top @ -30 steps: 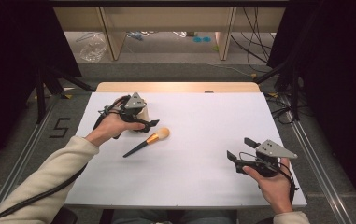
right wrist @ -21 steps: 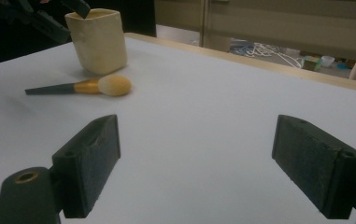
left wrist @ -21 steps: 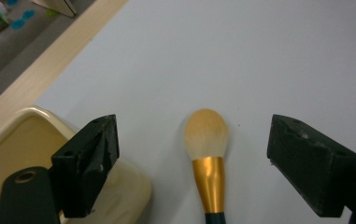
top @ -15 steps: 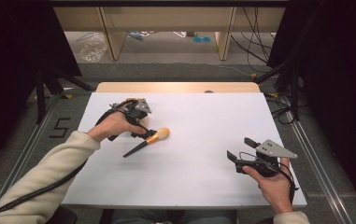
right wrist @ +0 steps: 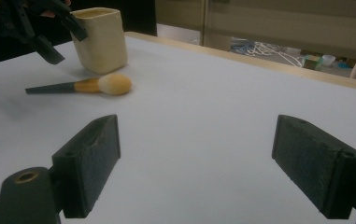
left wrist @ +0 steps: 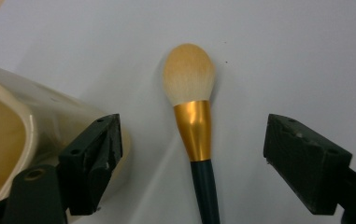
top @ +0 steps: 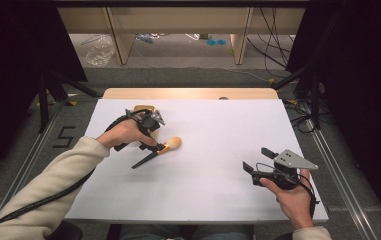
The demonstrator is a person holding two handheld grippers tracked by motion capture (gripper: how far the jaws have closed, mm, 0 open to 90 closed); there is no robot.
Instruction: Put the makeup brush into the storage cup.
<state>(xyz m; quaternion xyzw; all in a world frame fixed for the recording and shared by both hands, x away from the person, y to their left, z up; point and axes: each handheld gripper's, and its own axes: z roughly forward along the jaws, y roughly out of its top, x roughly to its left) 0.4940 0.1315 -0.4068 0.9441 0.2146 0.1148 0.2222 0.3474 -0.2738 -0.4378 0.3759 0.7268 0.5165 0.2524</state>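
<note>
A makeup brush lies flat on the white desk, its dark handle pointing toward seven o'clock and its pale orange bristle head toward one o'clock in the high view. The left gripper hangs right over the gold ferrule, jaws spread wide to either side of the brush and not touching it (the left gripper view shows clear desk on both sides). A cream square cup stands just beside the brush, behind the left hand. Over at four o'clock, well apart, the right gripper rests low in the right hand, its jaws released and empty.
</note>
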